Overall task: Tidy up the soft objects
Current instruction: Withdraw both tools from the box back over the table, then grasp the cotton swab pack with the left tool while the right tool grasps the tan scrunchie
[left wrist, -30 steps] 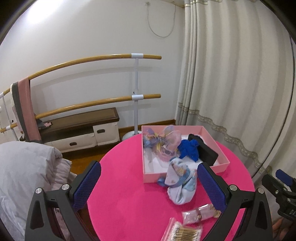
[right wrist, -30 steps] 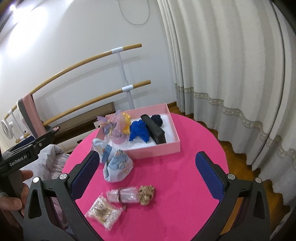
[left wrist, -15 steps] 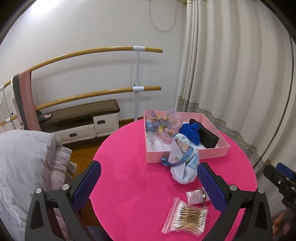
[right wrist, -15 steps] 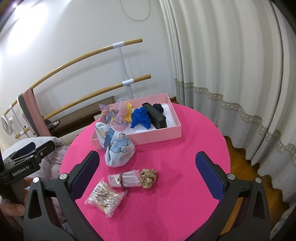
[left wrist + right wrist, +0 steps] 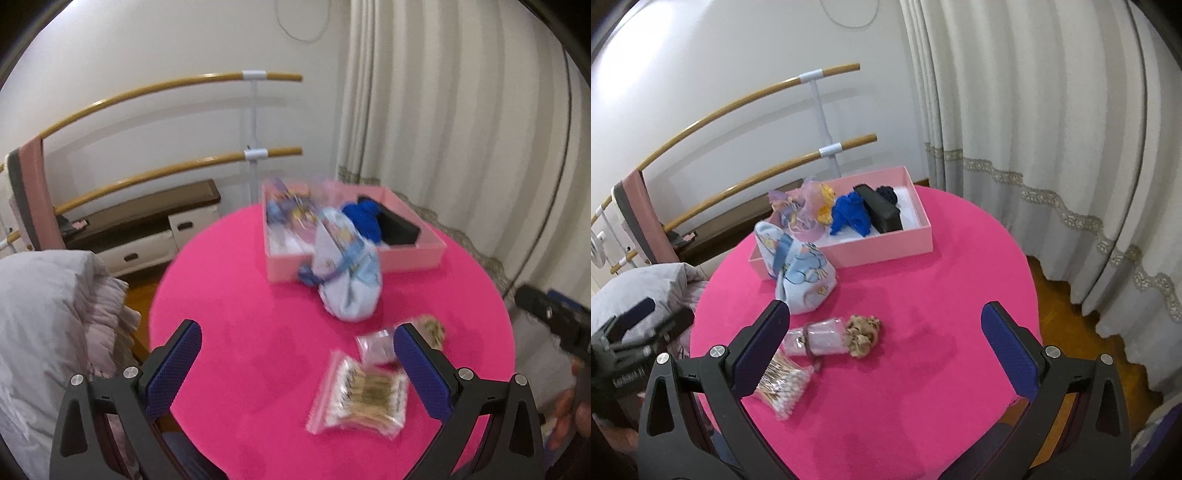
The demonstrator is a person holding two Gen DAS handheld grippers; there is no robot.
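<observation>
A pink box [image 5: 886,245] [image 5: 410,260] on the round pink table [image 5: 923,295] holds a blue cloth [image 5: 851,214], a black case [image 5: 877,212], a dark scrunchie and pastel hair ties [image 5: 801,212]. A light blue printed pouch [image 5: 805,273] [image 5: 347,277] leans on the box's front left corner. A tan scrunchie [image 5: 862,334] [image 5: 430,328], a small clear packet [image 5: 822,338] and a bag of cotton swabs [image 5: 783,384] [image 5: 364,400] lie in front. My left gripper [image 5: 297,363] and right gripper [image 5: 886,349] are open, empty, above the table's near part.
Two wooden ballet bars [image 5: 757,99] and a low bench [image 5: 147,218] stand behind the table. White curtains [image 5: 1034,110] hang at the right. Grey bedding [image 5: 48,314] lies left of the table. The other gripper shows at the frame edge in each view.
Both grippers have drawn back and up from the box, so the table items show further ahead. The left view is motion-blurred. Nothing on the table has moved.
</observation>
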